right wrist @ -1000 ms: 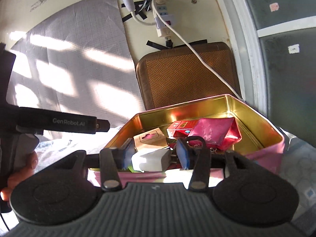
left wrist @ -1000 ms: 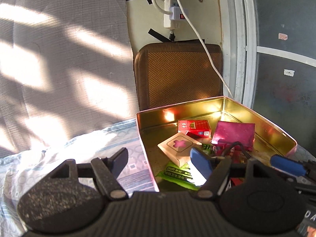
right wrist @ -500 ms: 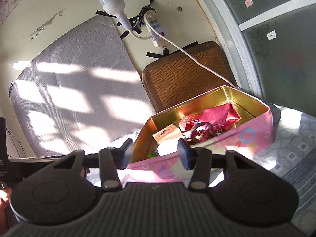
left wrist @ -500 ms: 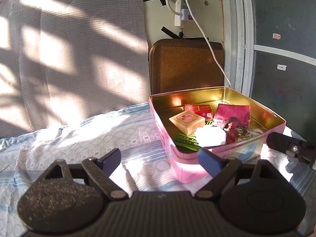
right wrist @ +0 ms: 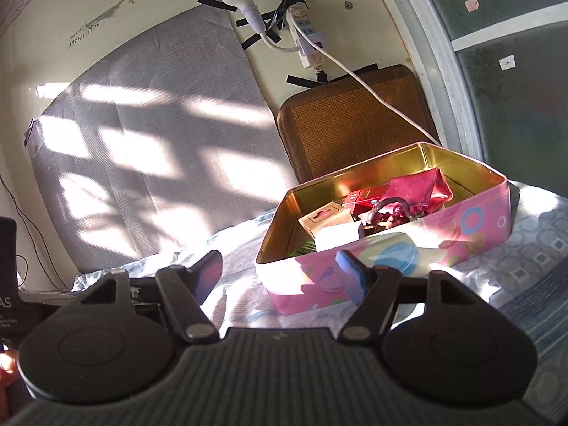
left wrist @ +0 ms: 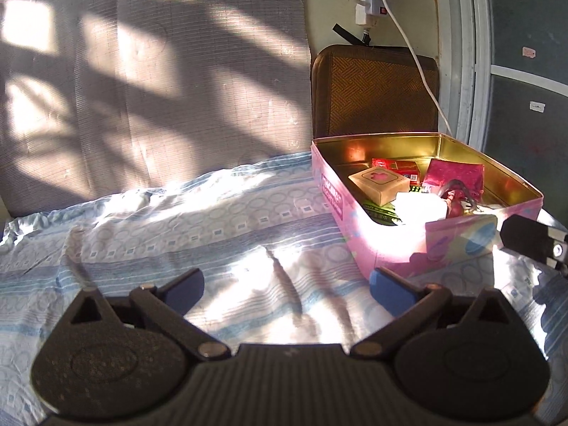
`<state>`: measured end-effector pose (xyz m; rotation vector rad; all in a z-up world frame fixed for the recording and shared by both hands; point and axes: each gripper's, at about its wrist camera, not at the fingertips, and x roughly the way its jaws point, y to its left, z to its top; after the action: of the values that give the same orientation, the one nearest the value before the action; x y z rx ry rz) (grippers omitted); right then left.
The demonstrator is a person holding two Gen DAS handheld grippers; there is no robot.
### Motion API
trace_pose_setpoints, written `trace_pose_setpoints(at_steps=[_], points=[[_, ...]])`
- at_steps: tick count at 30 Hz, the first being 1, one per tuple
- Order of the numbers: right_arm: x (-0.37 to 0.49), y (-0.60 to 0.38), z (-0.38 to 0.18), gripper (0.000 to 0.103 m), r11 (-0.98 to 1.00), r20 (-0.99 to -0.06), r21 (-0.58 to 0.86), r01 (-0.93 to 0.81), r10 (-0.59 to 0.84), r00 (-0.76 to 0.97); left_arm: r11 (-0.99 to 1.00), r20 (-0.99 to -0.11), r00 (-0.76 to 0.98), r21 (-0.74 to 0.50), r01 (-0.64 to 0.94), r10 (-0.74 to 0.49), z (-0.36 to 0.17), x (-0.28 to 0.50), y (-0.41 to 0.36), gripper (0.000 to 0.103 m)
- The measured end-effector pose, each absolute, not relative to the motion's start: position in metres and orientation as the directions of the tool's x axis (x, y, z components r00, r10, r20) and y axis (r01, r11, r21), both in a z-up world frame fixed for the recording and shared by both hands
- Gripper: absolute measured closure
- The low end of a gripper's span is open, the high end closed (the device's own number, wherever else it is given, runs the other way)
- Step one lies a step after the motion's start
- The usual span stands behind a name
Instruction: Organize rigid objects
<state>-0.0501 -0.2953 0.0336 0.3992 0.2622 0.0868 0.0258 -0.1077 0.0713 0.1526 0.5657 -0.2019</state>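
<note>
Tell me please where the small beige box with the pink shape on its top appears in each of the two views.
Left wrist view: the beige box lies inside the pink tin, right of centre, near the tin's left wall.
Right wrist view: the beige box is at the tin's left end, right of centre.
Shared landmark: the brown woven cushion behind the tin.

Open pink tin on bedsheet, small boxes inside.
</note>
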Motion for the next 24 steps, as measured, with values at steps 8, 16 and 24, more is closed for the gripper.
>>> trace_pose_setpoints(at_steps=[8, 16, 24], points=[[-0.053, -0.293, 0.032, 0.026, 0.924, -0.243, 0.381, -0.028, 0.129, 0.961, 0.973, -0.520, 0.847, 0.122, 0.198, -0.107, 0.069, 0.022, -0.111, 0.000], [-0.053, -0.296, 0.027, 0.026, 0.918, -0.252, 0.396, -0.011, 0.120, 0.960, 0.970, -0.490, 0.869, 0.170, 0.174, -0.070, 0.067, 0.017, -0.118, 0.000], [-0.053, -0.298, 0.024, 0.026, 0.916, -0.261, 0.402, -0.003, 0.117, 0.958, 0.969, -0.505, 0.859, 0.164, 0.186, -0.079, 0.063, 0.019, -0.122, 0.000]])
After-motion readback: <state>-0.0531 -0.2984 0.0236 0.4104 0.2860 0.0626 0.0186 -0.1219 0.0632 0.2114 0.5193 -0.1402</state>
